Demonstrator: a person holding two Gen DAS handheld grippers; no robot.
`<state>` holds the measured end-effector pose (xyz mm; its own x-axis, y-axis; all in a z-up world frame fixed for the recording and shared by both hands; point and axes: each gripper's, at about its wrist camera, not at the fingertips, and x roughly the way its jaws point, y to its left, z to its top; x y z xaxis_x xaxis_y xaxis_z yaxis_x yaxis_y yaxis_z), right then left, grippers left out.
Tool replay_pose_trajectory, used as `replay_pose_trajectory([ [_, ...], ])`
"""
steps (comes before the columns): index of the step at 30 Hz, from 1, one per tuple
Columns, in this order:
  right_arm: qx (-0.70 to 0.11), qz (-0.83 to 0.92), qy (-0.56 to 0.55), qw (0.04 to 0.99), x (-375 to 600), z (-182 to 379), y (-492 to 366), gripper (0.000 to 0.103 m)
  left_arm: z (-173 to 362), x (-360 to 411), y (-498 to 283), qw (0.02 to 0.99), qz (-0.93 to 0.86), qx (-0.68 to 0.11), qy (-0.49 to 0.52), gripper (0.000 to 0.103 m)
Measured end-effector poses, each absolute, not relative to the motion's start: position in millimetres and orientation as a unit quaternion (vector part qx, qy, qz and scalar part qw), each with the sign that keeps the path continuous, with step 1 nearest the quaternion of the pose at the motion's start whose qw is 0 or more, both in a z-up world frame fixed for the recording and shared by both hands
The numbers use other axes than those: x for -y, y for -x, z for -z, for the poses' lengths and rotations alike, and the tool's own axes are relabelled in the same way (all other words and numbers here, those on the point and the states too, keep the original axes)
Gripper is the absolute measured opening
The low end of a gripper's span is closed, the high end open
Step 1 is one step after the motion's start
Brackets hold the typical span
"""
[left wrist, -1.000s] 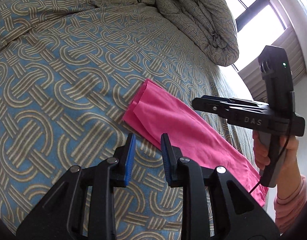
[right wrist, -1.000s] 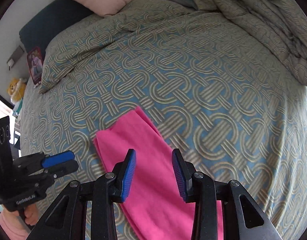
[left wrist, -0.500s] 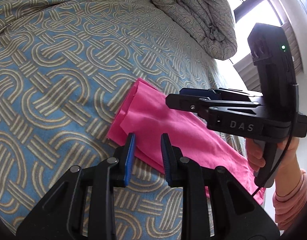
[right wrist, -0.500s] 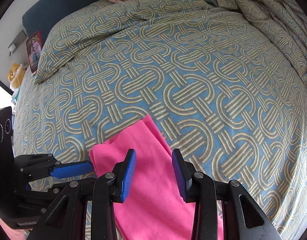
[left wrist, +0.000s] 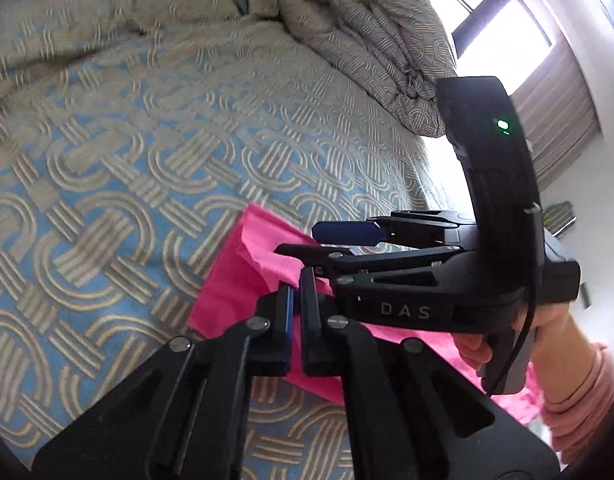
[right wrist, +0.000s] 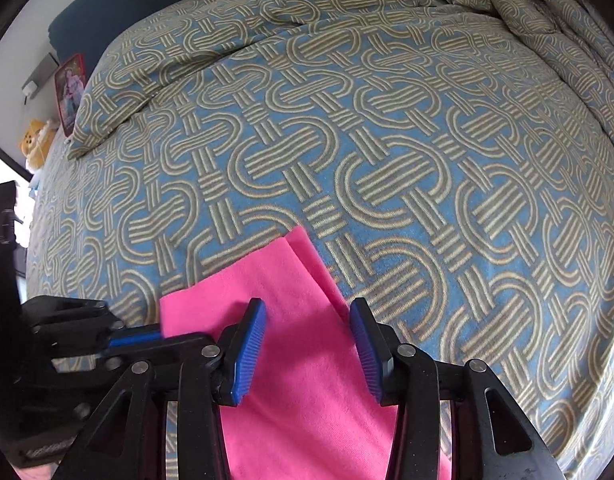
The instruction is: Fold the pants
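Left claw (left wrist: 295, 300) has just clamped onto the pants (right wrist: 303, 360) hem corner, right claw (right wrist: 307, 344) half-open over the hem; soft, limp fleece, so grab corners.

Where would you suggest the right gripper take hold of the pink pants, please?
The free far corner of the pink pants, from above. The right gripper is open over the hem there; the left gripper is shut on the near corner, lifting it.

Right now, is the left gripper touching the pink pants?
Touching: in the left wrist view the left gripper is shut on a raised corner of the pink pants.
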<state>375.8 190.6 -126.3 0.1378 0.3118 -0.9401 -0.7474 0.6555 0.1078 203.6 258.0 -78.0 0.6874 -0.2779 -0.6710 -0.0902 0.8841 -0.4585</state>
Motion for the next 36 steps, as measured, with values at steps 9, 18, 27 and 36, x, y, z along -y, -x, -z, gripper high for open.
replay_pose_trajectory([
  [9, -0.539, -0.355, 0.185, 0.741, -187, 119, -390, 0.045, 79, -271, -180, 0.89, 0.013, -0.416, 0.187, 0.006],
  [18, -0.529, -0.421, 0.257, 0.691, -207, 130, -367, 0.045, 94, -285, -162, 0.875, 0.009, -0.429, 0.223, 0.006],
  [27, -0.503, -0.452, 0.254, 0.692, -214, 120, -366, 0.004, 99, -279, -171, 0.873, 0.018, -0.43, 0.231, 0.006],
  [36, -0.529, -0.423, 0.219, 0.702, -205, 134, -394, 0.006, 98, -273, -192, 0.872, 0.027, -0.429, 0.236, 0.036],
])
